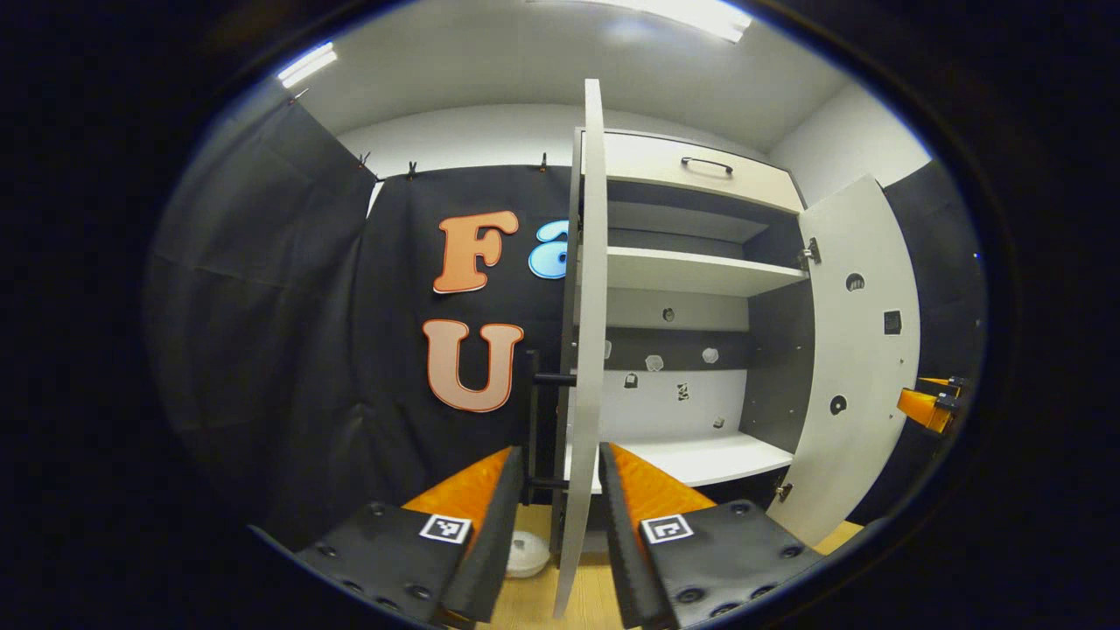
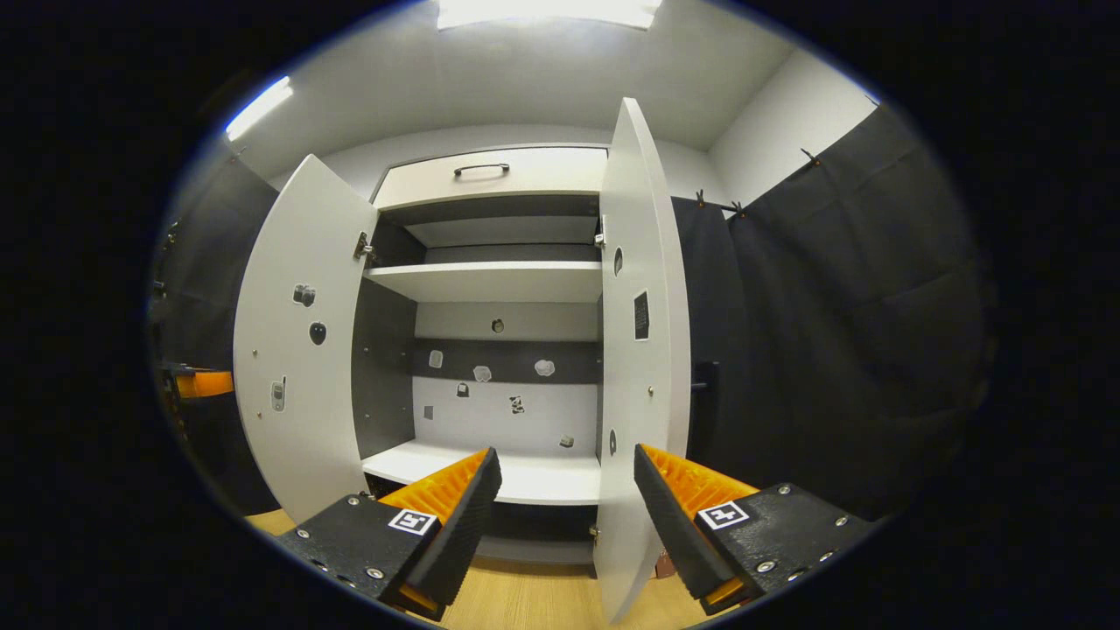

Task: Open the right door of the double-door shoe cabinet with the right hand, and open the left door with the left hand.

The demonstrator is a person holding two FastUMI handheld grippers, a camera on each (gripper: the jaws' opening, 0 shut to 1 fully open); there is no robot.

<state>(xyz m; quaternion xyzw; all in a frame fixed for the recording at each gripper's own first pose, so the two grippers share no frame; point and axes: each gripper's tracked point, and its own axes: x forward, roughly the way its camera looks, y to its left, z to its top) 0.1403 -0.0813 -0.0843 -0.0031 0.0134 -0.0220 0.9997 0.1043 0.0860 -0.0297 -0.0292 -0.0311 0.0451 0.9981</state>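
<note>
Left tongs [image 1: 560,516] gape around the left door's [image 1: 588,350] free edge at frame centre, not pressing it. Right tongs [image 2: 564,516] stand parted and empty, with the right door's [image 2: 643,350] edge between the fingers. Both doors swing wide from the shoe cabinet [image 2: 507,175]; bare shelves [image 2: 490,282] lie beyond, black cloth [image 2: 831,332] flanking.

Small marks [image 2: 483,374] on the cabinet's back panel — too tiny to identify (stickers or holes)

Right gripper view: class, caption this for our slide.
Both cabinet doors swung open, the right door edge-on between the open right gripper fingers, shelves bare inside.
</note>
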